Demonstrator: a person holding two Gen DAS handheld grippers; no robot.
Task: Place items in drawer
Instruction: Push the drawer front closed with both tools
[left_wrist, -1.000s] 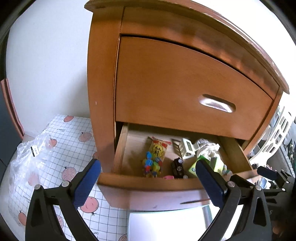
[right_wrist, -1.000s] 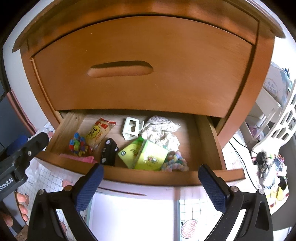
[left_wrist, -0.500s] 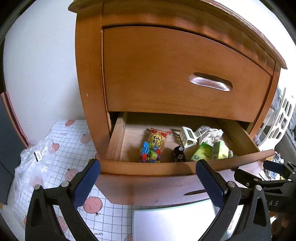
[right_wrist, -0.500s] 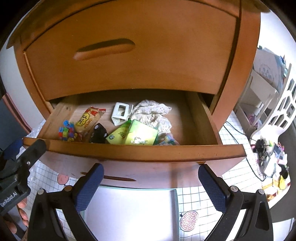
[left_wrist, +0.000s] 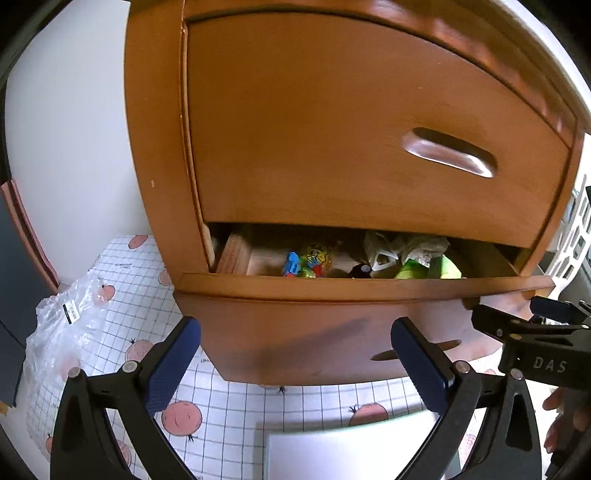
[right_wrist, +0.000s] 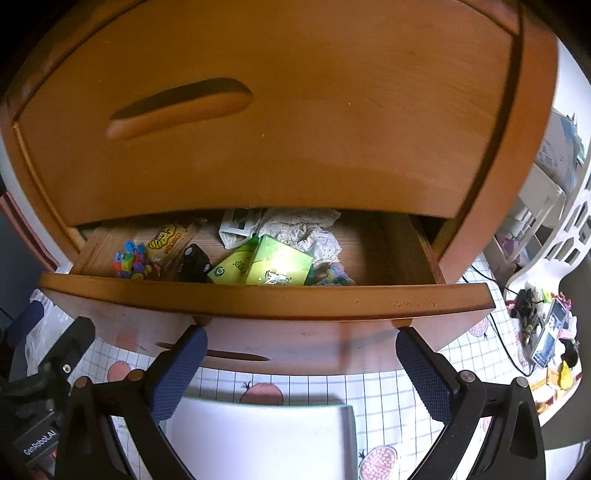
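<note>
The lower drawer (left_wrist: 314, 325) (right_wrist: 332, 299) of a wooden nightstand stands partly pulled out. Inside lie a colourful bead toy (right_wrist: 129, 262), a yellow snack packet (right_wrist: 166, 238), a black toy car (right_wrist: 194, 262), green tissue packs (right_wrist: 273, 264), a white clip (right_wrist: 236, 225) and a white lace cloth (right_wrist: 306, 232). My left gripper (left_wrist: 295, 354) is open just in front of the drawer front, nothing between its fingers. My right gripper (right_wrist: 299, 358) is open too, its blue pads close to the drawer front's lower half. The right gripper's body shows at the left view's right edge.
The upper drawer (right_wrist: 258, 122) is closed and overhangs the items. A white tray (right_wrist: 266, 439) lies on the tomato-print mat (left_wrist: 110, 332) below both grippers. A crumpled clear bag (left_wrist: 66, 325) lies at left. White shelves and cabled clutter (right_wrist: 543, 325) stand at right.
Both grippers have moved lower and closer to the drawer front. The drawer shows a narrower gap than before, with the items more hidden under the upper drawer.
</note>
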